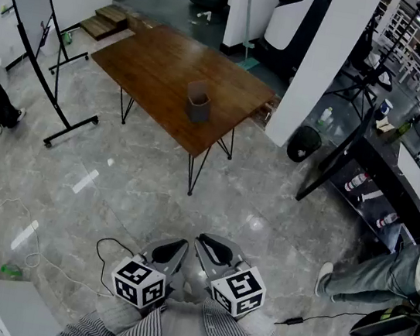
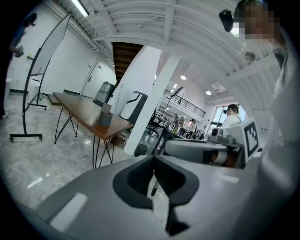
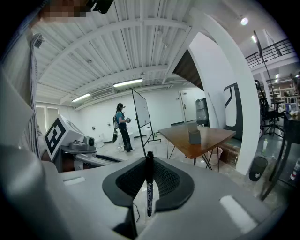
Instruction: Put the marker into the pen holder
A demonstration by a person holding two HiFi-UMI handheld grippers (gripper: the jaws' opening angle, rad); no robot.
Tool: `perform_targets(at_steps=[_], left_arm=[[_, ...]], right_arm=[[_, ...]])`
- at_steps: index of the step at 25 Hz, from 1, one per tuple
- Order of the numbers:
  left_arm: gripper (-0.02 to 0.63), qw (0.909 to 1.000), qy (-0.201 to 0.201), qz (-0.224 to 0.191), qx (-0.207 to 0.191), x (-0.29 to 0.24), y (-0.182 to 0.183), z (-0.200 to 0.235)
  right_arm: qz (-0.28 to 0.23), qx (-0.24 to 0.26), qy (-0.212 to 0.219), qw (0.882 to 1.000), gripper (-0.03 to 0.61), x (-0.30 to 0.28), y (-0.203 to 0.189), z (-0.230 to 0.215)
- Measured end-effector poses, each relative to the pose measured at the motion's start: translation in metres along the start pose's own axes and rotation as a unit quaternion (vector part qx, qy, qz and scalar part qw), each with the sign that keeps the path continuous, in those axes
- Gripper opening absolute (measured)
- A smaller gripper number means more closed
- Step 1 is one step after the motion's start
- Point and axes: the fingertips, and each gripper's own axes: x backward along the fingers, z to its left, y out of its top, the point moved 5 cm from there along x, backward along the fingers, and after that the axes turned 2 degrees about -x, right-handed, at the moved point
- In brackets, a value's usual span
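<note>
A dark grey pen holder (image 1: 197, 103) stands upright on the brown wooden table (image 1: 163, 62), far ahead of me across the floor. It also shows small in the left gripper view (image 2: 105, 117) and in the right gripper view (image 3: 194, 137). My right gripper (image 3: 149, 161) is shut on a black marker (image 3: 149, 187), which stands upright between the ribbed pads. Both grippers hang close to my body, the left gripper (image 1: 168, 253) beside the right gripper (image 1: 213, 250). The left gripper (image 2: 153, 161) has its jaws together with nothing between them.
A whiteboard on a wheeled stand (image 1: 30, 11) is left of the table. A white pillar (image 1: 327, 63), a black bin (image 1: 304, 144) and a dark bench (image 1: 381, 173) are to the right, where a person's leg (image 1: 366, 277) stretches out. A cable (image 1: 103, 253) lies on the grey floor.
</note>
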Motion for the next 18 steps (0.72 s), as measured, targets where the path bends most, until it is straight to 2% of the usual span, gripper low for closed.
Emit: perform_targets(at_steps=[9,13,18], left_arm=[[0.008,1.0,-0.006,-0.003,0.0,-0.057,0.04,0.062],[0.008,0.9999,-0.013,-0.008,0.001,-0.089,0.078,0.107],[0.008,0.9998,-0.019,-0.007,0.006,-0.128,0.127,0.168]], right_arm=[[0.002,-0.006,-0.012,1.0,0.043,-0.063,0.023,-0.057],[0.008,-0.003,-0.015,1.0,0.043,-0.109,0.044,-0.083],[0.0,-0.005,-0.022,1.0,0.043,-0.177,0.089,-0.132]])
